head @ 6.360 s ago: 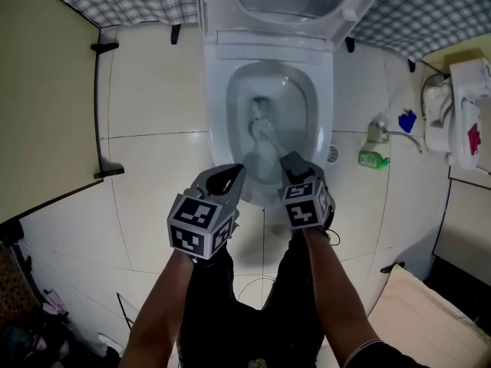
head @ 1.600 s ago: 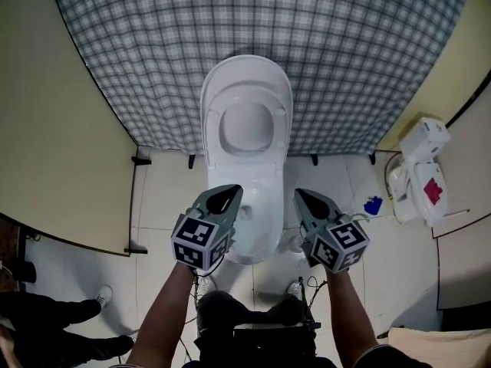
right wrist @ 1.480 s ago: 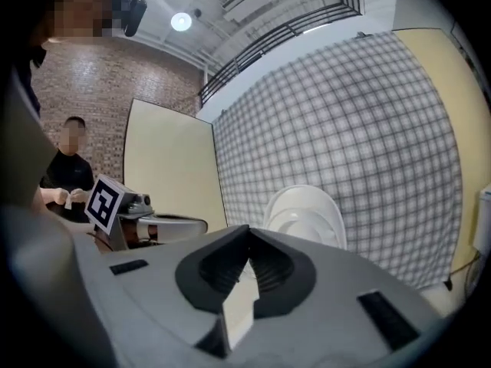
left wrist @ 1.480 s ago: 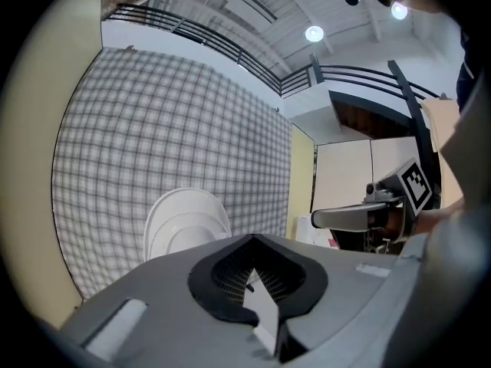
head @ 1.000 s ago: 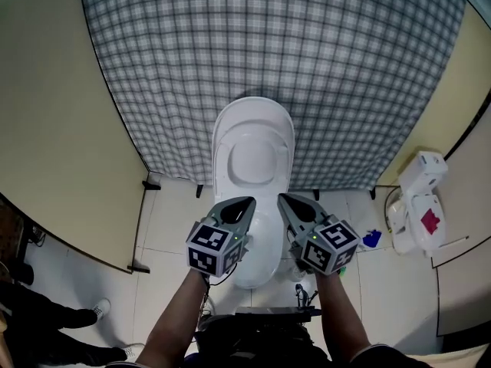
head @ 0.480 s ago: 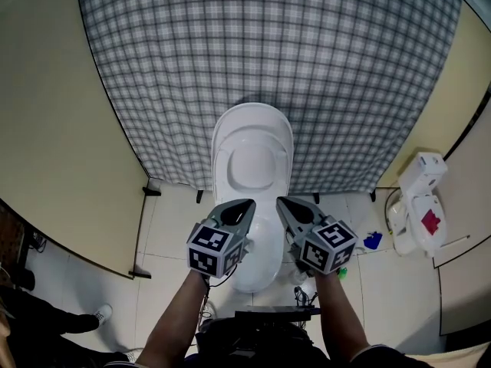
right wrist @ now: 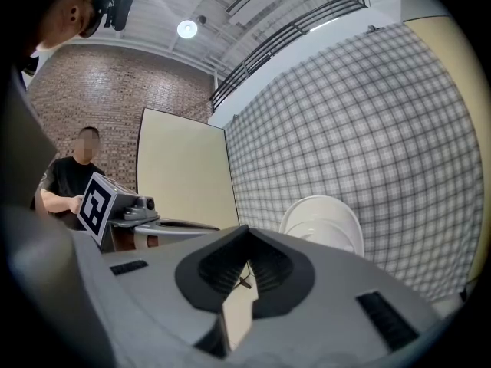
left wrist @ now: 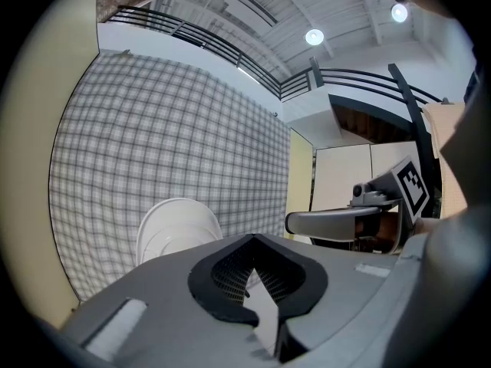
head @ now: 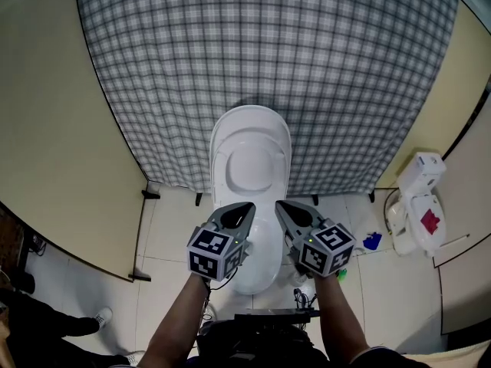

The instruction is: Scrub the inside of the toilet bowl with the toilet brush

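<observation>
The white toilet stands against the checked wall with its lid [head: 251,156] raised; a strip of the bowl rim [head: 257,244] shows between my two grippers. No toilet brush is in any view. My left gripper [head: 247,204] and right gripper [head: 280,204] hover side by side over the bowl's front, pointing nearly level at the lid. Both are shut with nothing between the jaws. In the left gripper view the closed tips [left wrist: 252,236] point toward the lid [left wrist: 175,228]. The right gripper view shows its closed tips [right wrist: 244,228] beside the lid [right wrist: 322,221].
A grey checked wall [head: 261,52] lies behind the toilet and a beige partition [head: 54,129] to its left. A white unit [head: 418,198], a blue item [head: 372,241] and a green bottle [head: 340,271] are at the right. A person [right wrist: 69,182] stands off to the left.
Several seconds ago my right gripper held the brush down in the bowl; the brush is gone from view and both grippers are raised. Over the last second nothing has visibly moved.
</observation>
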A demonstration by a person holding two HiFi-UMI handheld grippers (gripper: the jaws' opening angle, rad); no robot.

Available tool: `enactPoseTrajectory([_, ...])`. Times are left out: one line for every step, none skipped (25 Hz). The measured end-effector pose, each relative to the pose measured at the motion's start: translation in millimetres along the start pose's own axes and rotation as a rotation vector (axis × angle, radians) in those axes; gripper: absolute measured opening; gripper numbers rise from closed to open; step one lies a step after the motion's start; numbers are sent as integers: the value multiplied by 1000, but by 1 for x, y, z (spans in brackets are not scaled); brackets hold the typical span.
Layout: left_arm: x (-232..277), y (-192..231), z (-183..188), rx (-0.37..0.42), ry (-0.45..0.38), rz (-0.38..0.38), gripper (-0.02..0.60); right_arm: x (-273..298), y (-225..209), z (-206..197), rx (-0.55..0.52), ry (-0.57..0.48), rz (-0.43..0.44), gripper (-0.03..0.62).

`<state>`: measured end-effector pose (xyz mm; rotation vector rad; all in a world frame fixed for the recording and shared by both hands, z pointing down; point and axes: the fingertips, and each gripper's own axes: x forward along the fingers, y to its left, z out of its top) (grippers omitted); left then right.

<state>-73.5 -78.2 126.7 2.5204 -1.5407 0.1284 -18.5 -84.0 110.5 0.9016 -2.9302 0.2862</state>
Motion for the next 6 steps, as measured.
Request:
enactPoseTrajectory([0,0,1,-1,0,0,9,-1,0,0,0,0,0,9])
enactPoseTrajectory([0,-1,2,0,0,-1,9,-1,0,1,-1,1,0,9])
enactPoseTrajectory([0,-1,2,2,0,-2,9,-2,0,2,-2,1,0,9])
enactPoseTrajectory([1,-2,3,3,1,-3,9,-2,0,2,-3,1,0,9])
enactPoseTrajectory([1,-2,3,3,1,-3,9,-2,0,2,-4,1,0,9])
enactPoseTrajectory([1,-3,4,3,2,-4,9,-3,0,2,-5,2,0,9])
